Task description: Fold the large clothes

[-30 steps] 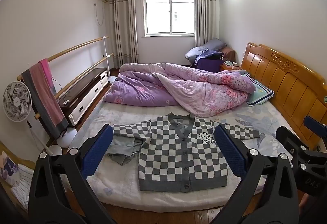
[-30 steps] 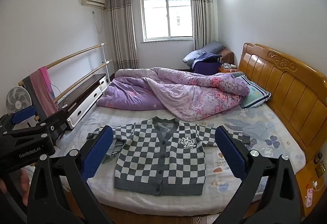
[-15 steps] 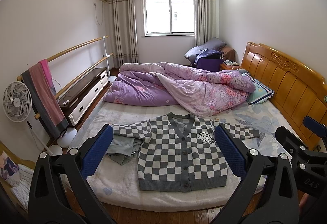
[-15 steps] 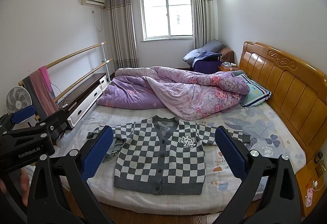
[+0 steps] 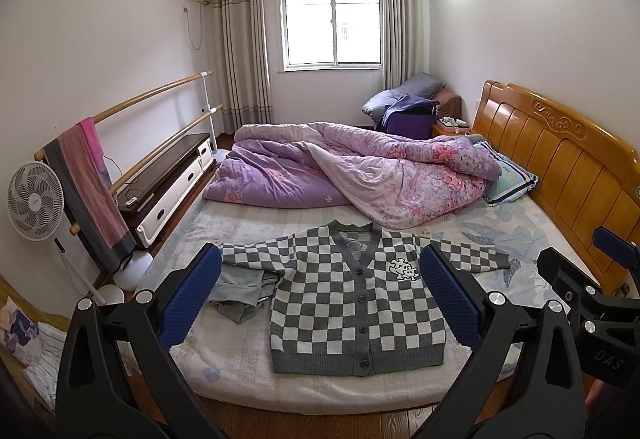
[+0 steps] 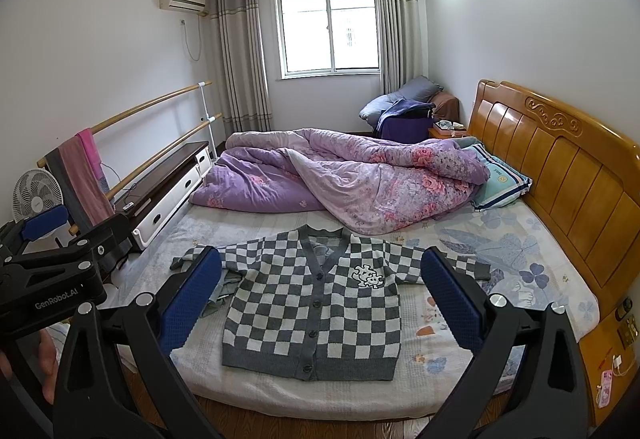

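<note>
1. Your left gripper (image 5: 320, 295) hangs short of the bed (image 5: 240, 367), jaws spread wide, gripping nothing.
2. Your right gripper (image 6: 320, 295) is likewise spread and empty.
3. The checkered cardigan (image 5: 356, 303) lies flat, buttoned, on the mattress's near edge, well beyond both, framed between each pair of blue pads (image 5: 192, 299).

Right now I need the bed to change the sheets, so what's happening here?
A person holds two grippers above the near edge of the bed. The left gripper and right gripper are both open and hold nothing. The checkered cardigan lies flat, buttoned, sleeves spread, not yet folded. A crumpled grey garment lies beside it.
</note>
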`<move>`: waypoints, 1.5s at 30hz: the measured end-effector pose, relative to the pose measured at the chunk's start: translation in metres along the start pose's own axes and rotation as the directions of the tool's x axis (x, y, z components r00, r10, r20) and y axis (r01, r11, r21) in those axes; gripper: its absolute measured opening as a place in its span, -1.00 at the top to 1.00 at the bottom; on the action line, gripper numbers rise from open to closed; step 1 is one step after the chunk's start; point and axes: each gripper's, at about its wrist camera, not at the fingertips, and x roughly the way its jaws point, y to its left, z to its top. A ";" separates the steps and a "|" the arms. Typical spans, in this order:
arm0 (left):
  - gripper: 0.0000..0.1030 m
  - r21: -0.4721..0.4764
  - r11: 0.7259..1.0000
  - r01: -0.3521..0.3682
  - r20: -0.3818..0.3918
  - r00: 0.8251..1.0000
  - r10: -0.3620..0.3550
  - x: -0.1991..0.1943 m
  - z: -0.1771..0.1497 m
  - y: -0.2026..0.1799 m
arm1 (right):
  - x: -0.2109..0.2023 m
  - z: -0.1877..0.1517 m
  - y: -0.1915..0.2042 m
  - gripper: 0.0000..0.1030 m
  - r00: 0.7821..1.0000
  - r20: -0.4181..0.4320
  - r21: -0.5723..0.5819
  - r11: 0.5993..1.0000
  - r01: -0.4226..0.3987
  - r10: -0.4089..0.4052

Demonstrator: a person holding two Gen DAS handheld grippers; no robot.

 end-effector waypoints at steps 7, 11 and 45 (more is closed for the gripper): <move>-0.93 0.001 1.000 0.001 -0.001 1.000 -0.001 -0.003 0.000 0.001 | 0.002 0.000 0.000 -0.87 1.000 -0.003 0.002 1.000 -0.003 0.003; -0.93 0.001 1.000 0.000 -0.002 1.000 0.000 -0.003 0.000 0.002 | 0.003 0.000 -0.002 -0.87 1.000 -0.007 0.000 1.000 -0.006 0.006; -0.93 -0.004 0.999 -0.033 -0.046 0.998 0.032 0.036 -0.012 -0.026 | 0.033 0.014 -0.045 -0.86 0.997 -0.051 0.016 0.999 -0.048 0.049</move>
